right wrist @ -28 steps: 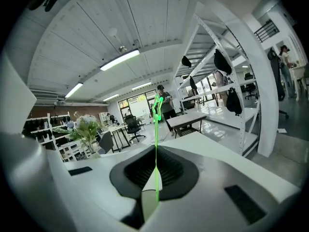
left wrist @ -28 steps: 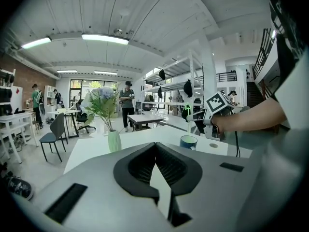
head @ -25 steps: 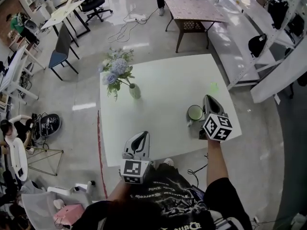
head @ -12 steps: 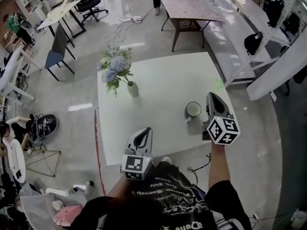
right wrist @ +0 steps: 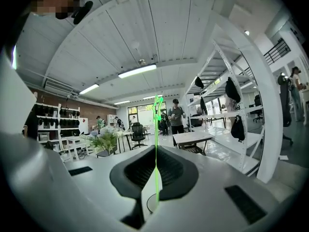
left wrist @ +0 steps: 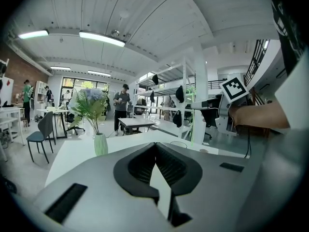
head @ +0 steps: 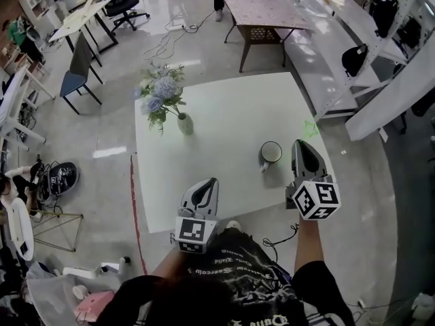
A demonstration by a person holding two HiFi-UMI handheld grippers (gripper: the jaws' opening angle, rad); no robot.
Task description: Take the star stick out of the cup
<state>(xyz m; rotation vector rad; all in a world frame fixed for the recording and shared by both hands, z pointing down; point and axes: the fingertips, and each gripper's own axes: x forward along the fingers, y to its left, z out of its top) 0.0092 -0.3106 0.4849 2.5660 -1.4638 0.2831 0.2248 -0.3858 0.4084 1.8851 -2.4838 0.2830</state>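
The white cup (head: pixel 271 153) stands on the white table (head: pixel 231 107) near its right front corner. Just right of the cup my right gripper (head: pixel 301 143) is shut on the thin green star stick, whose star (head: pixel 310 126) shows past the jaws. In the right gripper view the stick (right wrist: pixel 156 144) runs up between the closed jaws to the star (right wrist: pixel 157 108). The stick is clear of the cup. My left gripper (head: pixel 207 182) hovers at the table's front edge, shut and holding nothing (left wrist: pixel 155 146). The left gripper view shows the cup (left wrist: pixel 178 144) and the stick (left wrist: pixel 191 124) beyond it.
A vase of blue and white flowers (head: pixel 183 122) stands at the table's left side. Beyond the table are a brown side table (head: pixel 262 11), chairs and desks. White shelving (head: pixel 380 39) runs along the right, and cables lie on the floor.
My right gripper has drawn back toward me and a little to the right, away from the cup, with the star stick still in it. The left gripper has hardly moved.
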